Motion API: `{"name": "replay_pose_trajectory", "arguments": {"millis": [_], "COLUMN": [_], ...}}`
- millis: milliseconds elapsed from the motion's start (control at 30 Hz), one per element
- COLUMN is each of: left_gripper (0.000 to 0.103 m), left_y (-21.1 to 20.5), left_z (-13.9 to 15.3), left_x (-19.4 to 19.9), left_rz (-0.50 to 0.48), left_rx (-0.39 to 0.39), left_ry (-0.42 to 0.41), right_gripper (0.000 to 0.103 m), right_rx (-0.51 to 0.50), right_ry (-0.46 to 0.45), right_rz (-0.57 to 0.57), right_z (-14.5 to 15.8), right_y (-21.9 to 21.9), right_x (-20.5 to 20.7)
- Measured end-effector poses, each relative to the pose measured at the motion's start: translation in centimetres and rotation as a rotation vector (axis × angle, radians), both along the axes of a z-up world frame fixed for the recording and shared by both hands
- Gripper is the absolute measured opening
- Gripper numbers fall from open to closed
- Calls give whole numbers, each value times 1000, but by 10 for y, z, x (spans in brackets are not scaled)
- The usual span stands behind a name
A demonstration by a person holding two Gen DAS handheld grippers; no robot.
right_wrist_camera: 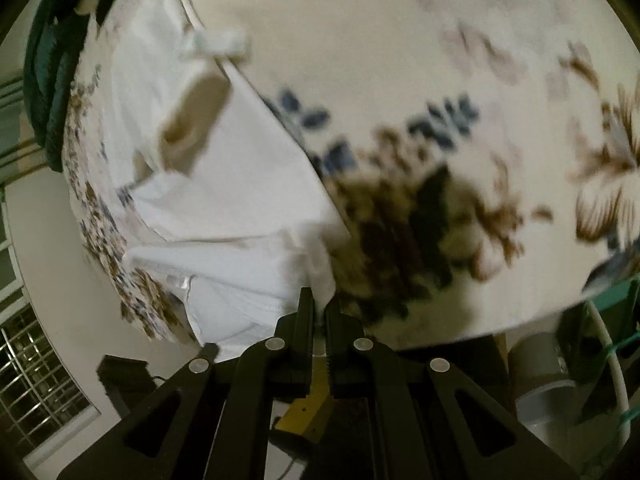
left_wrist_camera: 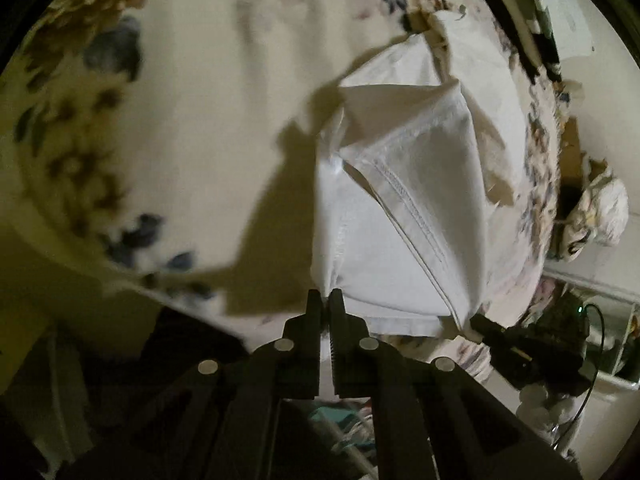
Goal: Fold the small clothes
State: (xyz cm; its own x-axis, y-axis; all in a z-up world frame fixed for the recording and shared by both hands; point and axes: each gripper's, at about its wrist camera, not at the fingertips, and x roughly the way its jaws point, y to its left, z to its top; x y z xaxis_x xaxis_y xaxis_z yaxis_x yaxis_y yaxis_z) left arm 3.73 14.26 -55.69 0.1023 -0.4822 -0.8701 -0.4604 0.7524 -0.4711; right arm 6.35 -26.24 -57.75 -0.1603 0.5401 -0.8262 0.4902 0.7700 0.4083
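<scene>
A floral bedsheet point(left_wrist_camera: 180, 128) spreads across the scene, and on it lies a white garment point(left_wrist_camera: 404, 216), partly folded, its stitched hem running diagonally. The cloth rises from the sheet to both tools. The left gripper point(left_wrist_camera: 325, 300) is pressed together on the garment's near corner, fabric caught between its tips. The right gripper point(right_wrist_camera: 319, 304) pinches another edge of the same white garment, jaws almost touching. Both views are blurred.
</scene>
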Motion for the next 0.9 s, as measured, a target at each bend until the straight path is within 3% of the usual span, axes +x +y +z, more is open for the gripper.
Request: {"name": "replay_pose_trajectory", "arguments": {"millis": [133,300,400,433,467,533,700,800,900], "left_gripper": [2,12,37,51,55,55,55,55,53], "left_y": [-4,-2,-2,-2,-4,-14,-39,-58,-68], "left_z": [-10,2,20,24,26,25,-3,-2,10], "left_x": [-12,-13,-3,-1,5,19,60,90,114], "left_rz": [-6,-18,-46,-63,-92,-165,-326,-394,-402], "left_rx": [23,57,84,97,121,170,209,208,194], "left_ry": [50,50,-33,-57,-87,-134,-192,-252,-333], "right_gripper": [9,29,33,33,33,33,33,33,33], "right_rx": [-58,-53,-59,-64,-67,-69,-96,-117,-128], "right_ry": [41,50,22,13,7,-2,-17,-29,-36], "right_rz": [86,72,88,95,98,103,116,123,114], "right_z": [-14,-18,-12,-10,-8,-7,-7,-8,-9], "right_y": [15,15,13,12,11,11,8,7,9], "right_x": [-17,-26,-24,-23,-21,-18,-11,-7,-3]}}
